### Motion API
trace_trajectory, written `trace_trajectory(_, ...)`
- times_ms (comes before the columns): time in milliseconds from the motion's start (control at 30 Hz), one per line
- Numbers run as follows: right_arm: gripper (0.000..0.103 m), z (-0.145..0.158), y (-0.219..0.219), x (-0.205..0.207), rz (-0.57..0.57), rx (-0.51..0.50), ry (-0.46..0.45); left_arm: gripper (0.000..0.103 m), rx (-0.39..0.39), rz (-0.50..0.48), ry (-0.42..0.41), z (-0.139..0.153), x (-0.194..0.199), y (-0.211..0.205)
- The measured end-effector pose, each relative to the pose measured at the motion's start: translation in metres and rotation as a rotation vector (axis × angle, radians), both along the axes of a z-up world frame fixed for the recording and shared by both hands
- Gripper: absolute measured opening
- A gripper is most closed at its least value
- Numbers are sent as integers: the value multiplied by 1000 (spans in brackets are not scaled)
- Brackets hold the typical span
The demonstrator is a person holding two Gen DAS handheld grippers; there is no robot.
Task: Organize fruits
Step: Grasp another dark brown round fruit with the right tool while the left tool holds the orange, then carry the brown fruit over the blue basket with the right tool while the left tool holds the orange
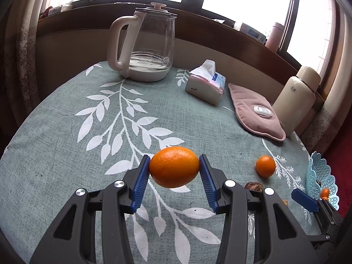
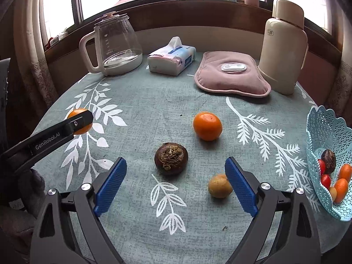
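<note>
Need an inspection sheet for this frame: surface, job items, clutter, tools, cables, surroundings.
Surface: round table, teal leaf-print cloth.
Job's things: orange held above the cloth; mandarin, brown chestnut-like fruit and small tan fruit loose on cloth; blue basket at right edge, partly filled.
Clutter: glass kettle, tissue pack, pink heat pad, cream thermos.
Grippers: left tool shut on orange; right tool open, empty.
Cables: nothing seen.
Surroundings: windows, wooden sill, curtains.

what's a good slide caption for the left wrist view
Left gripper holds an orange above the leaf-print tablecloth, kettle behind.
</note>
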State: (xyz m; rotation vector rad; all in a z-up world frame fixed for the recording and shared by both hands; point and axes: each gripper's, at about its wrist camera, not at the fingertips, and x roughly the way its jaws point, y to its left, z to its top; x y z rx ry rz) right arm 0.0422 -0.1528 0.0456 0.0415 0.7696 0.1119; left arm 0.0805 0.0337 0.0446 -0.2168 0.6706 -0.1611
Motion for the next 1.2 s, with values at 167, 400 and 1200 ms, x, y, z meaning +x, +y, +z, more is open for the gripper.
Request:
trace_trajectory(167,84,-7,11,17,28,-24,20,46,-10,9,3,0,0,3)
trace_trajectory(400,66,-21,18,34,56,-54,69,46,-19,13,6,0,-1,5)
trace_trajectory(1200,43,-8,16,23,28,-74,33,46,-31,6,4,2,-3,5)
